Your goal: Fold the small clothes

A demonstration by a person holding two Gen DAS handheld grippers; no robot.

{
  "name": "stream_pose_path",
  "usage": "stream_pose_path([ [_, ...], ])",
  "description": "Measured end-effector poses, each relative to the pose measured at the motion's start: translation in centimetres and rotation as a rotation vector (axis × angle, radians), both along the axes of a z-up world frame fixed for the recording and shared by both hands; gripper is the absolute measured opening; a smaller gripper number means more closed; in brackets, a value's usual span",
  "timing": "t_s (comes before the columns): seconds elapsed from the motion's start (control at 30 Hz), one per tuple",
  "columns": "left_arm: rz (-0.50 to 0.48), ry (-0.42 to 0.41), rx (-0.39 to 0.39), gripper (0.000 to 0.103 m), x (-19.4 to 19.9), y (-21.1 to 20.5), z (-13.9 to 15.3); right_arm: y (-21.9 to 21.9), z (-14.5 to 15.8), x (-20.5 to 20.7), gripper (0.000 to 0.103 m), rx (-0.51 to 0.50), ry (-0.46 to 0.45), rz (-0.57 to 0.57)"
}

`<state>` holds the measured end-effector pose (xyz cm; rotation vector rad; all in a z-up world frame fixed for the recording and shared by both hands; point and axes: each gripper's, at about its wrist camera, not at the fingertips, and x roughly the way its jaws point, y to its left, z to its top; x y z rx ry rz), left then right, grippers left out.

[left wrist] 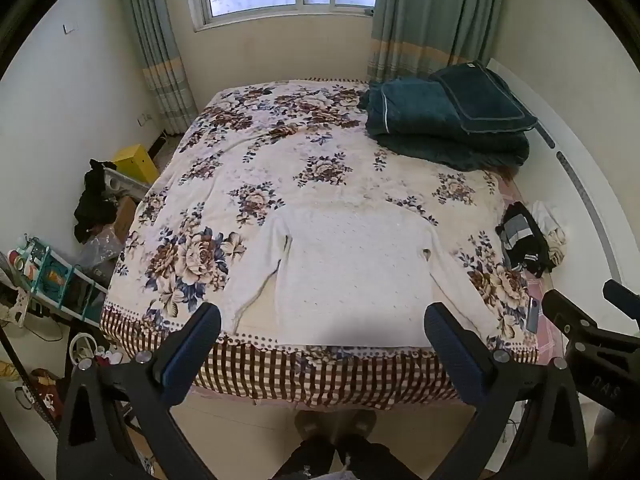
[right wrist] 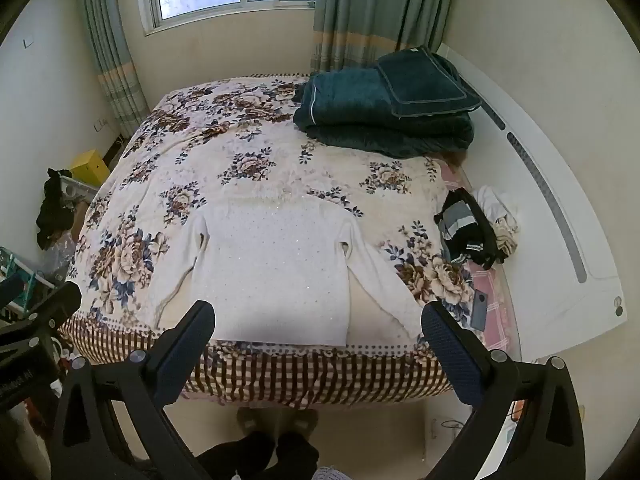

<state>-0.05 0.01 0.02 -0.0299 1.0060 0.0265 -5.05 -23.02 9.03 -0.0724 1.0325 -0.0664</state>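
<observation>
A white long-sleeved sweater lies flat on the floral bedspread, hem at the near bed edge, both sleeves spread down and outward. It also shows in the right wrist view. My left gripper is open and empty, held high above the near edge of the bed over the hem. My right gripper is open and empty, at the same height beside it; its body shows at the right of the left wrist view.
Folded dark teal blankets sit at the far right of the bed. A pile of dark and white clothes and a phone lie on the right edge. Clutter and a rack stand on the floor at left. My feet are below.
</observation>
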Motion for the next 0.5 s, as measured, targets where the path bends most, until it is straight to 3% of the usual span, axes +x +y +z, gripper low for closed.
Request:
stream_pose_path([
  [0.5,0.0,0.002,0.007,0.103,0.14,-0.29,0.34,0.05,0.04,-0.01,0.103,-0.005,-0.002,0.002],
])
